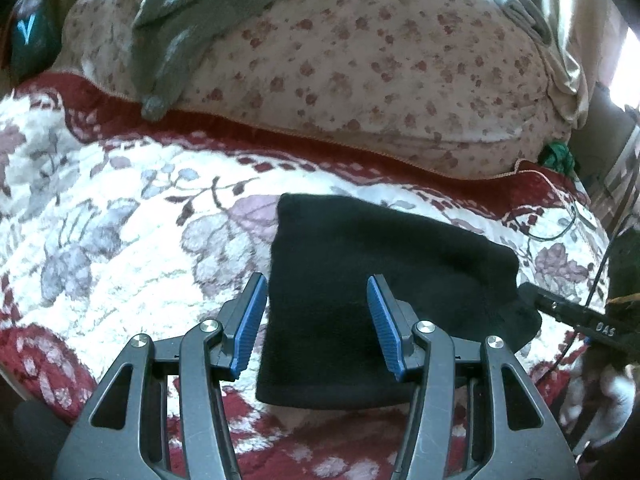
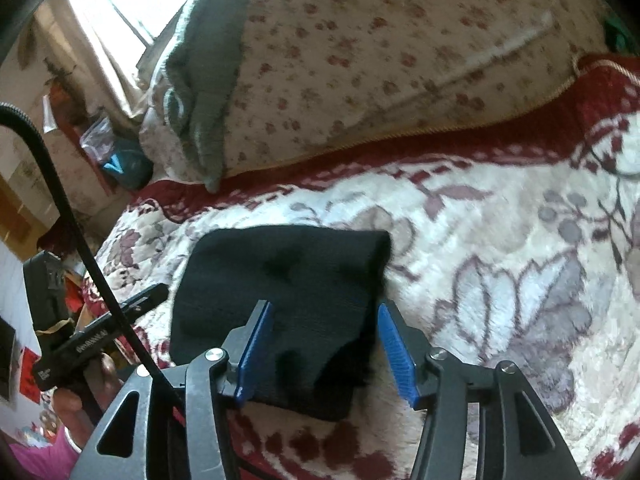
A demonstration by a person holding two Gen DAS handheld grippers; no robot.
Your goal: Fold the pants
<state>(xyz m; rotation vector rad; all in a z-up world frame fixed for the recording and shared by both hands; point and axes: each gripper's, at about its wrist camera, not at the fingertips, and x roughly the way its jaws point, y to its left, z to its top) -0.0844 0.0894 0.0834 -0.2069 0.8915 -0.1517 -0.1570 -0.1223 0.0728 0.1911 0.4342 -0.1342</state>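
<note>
Lying folded into a compact black rectangle on the bed: pants (image 1: 384, 300), resting on a fleecy white blanket (image 1: 132, 240) with grey flowers and a dark red border. Hovering at the near left edge of the bundle: left gripper (image 1: 318, 324), blue-padded fingers (image 1: 250, 328) standing apart, one over the blanket and the other over the cloth, neither pressing on anything. Sitting at the near right corner: right gripper (image 2: 326, 350), fingers (image 2: 256, 352) spread on either side of a bulging fold of cloth, pads not squeezing it, though whether the left pad is brushing the fabric cannot be told. Stretching across the far side of the bed: a floral quilt (image 1: 380, 64) with a grey-green garment (image 1: 180, 32) draped over its left end. Showing at the left edge of the right wrist view: a hand (image 2: 86, 392) gripping the other tool's handle, with a pink sleeve (image 2: 44, 456) below.
</note>
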